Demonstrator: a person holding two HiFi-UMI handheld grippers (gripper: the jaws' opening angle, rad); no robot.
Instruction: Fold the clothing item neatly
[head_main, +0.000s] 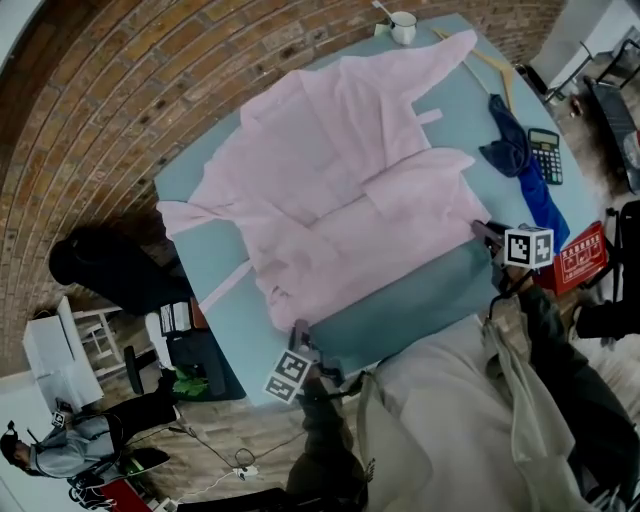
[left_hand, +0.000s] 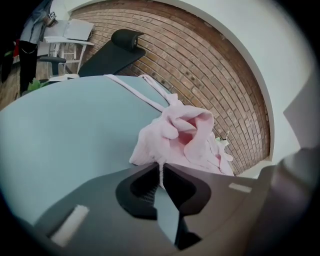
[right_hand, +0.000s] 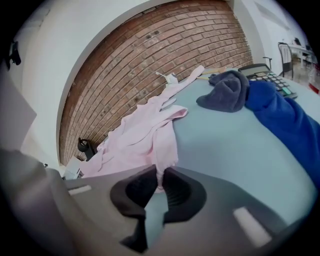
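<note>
Dark sleeves (head_main: 322, 440), pale vest (head_main: 440, 420), grey grippers (head_main: 300, 330), black-and-white marker cubes (head_main: 528, 246)

Bare table (head_main: 410, 305) strip nearside, pink garment (head_main: 340, 190) beyond, blue cloth (head_main: 512, 150), calculator (head_main: 545, 157) right

soft pink cloth robe (head_main: 340, 190) on a smooth matt table (head_main: 420, 310)

I see a calculator (head_main: 545, 155) beside a blue cloth (head_main: 512, 150), a white cup (head_main: 403, 27) at the table's (head_main: 200, 285) far corner, brickwork (head_main: 150, 80) around
</note>
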